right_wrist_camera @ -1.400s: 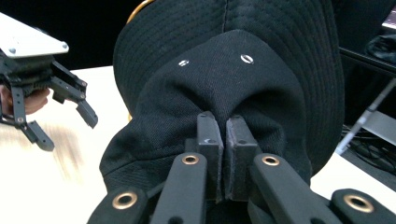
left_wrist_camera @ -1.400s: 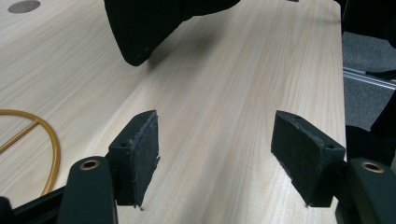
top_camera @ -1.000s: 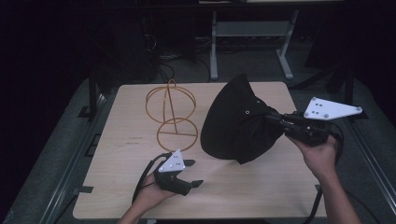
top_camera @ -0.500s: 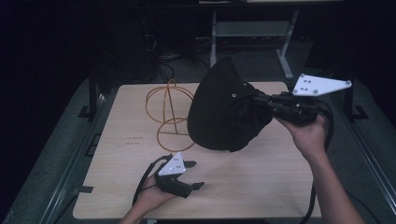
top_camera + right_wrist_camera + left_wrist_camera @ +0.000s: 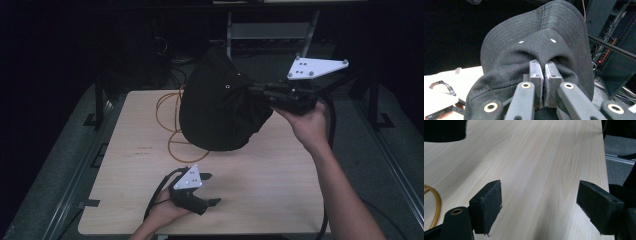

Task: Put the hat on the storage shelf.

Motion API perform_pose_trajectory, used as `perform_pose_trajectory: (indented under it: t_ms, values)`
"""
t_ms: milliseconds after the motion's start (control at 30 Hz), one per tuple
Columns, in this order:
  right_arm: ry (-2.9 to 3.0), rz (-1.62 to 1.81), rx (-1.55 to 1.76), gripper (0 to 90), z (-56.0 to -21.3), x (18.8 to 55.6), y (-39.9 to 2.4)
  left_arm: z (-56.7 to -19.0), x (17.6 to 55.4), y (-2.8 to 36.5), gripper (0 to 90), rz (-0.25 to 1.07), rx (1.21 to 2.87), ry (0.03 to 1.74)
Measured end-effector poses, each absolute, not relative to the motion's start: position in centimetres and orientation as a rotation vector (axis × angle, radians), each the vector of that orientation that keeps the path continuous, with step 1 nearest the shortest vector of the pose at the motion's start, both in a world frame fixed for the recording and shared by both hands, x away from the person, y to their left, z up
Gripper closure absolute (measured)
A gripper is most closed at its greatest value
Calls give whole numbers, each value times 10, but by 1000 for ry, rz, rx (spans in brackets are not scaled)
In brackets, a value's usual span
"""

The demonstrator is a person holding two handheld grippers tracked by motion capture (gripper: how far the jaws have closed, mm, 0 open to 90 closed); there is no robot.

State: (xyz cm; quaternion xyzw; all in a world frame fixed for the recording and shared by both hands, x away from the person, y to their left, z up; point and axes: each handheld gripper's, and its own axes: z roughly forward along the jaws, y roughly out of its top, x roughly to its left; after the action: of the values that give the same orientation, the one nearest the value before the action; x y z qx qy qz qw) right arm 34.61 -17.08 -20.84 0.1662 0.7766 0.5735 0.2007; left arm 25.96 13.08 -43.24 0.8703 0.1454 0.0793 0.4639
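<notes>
Upper centre of the high view, the hat [image 5: 220,107] hung off the table, pinched in the right gripper [image 5: 267,95]; left gripper [image 5: 212,189], jaws just widened and empty, sat lower left, farther off.

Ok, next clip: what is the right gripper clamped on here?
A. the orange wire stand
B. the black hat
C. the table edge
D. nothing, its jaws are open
B: in the right gripper view the right gripper has its jaws pinched together on a fold of the black hat, which the high view shows lifted above the table.
</notes>
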Motion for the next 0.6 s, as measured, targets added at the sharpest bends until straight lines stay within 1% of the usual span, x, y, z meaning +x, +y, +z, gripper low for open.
perform_pose_trajectory:
  t_ms: [367, 600]
  values:
    - [2194, 1626, 444, 863, -192, 363, -141, -433, 263, 134, 196, 197, 2142, 362]
    - [2222, 1639, 436, 863, -187, 373, -123, -433, 263, 133, 195, 200, 2153, 334]
